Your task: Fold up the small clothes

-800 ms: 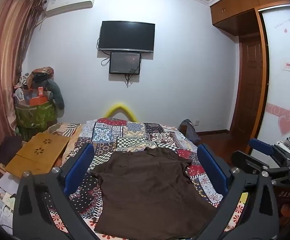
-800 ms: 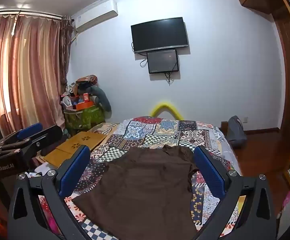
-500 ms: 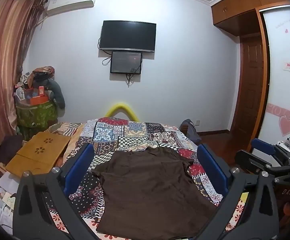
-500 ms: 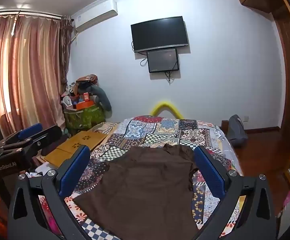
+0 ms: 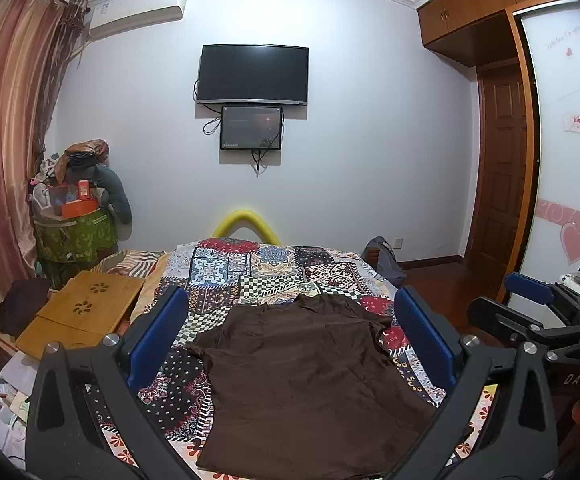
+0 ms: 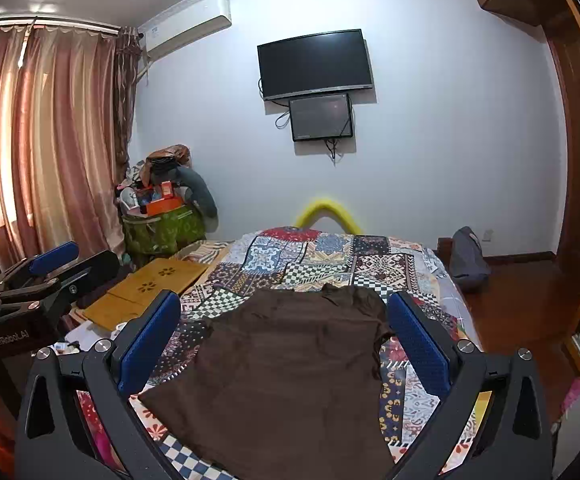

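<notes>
A brown shirt (image 5: 310,376) was laid flat on the patchwork quilt (image 5: 249,276) of the bed, collar toward the far wall and hem toward the near edge, both short sleeves spread out to the sides. The left tongs (image 5: 290,344) were held above the near end of the bed with the blue pads (image 5: 157,336) spread wide, nothing being gripped between them; the shirt was seen framed in the gap, untouched. The right tongs (image 6: 283,344) were likewise held spread wide and empty over the shirt (image 6: 285,376), and were also seen at the right edge of the left wrist view. A folded wooden tray (image 5: 77,316) was seen on the left side of the bed, with a green basket (image 5: 73,236) piled with things beyond it near the curtain (image 6: 49,152). A television (image 5: 253,74) and a smaller screen (image 5: 251,128) were mounted on the far wall.
</notes>
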Tool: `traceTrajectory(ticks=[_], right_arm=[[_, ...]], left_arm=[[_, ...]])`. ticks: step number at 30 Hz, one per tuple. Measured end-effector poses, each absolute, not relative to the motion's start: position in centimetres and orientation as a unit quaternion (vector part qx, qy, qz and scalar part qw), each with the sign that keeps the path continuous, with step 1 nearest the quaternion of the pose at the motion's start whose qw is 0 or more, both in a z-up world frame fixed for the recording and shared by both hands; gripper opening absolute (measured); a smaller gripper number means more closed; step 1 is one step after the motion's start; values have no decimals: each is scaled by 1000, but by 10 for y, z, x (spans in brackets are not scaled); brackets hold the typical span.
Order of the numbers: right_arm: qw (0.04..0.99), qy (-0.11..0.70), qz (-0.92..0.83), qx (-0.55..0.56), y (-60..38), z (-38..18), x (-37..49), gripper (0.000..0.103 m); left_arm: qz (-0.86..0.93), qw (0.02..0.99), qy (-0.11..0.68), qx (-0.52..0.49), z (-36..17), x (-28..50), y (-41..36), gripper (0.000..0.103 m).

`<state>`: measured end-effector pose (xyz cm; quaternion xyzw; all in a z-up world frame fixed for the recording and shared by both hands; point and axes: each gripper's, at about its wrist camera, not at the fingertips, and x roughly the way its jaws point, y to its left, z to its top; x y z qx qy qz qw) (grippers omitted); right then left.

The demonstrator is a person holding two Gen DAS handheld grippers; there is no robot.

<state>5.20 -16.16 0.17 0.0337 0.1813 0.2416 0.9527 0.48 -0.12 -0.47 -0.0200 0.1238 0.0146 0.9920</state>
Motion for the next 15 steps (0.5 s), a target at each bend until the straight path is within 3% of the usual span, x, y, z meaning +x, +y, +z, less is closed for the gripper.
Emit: traceTrajectory(ticks=[15], right_arm=[[954,181,236,30,-167,6,52,103]], left_arm=[[12,991,130,-17,-5,9,-5,103]])
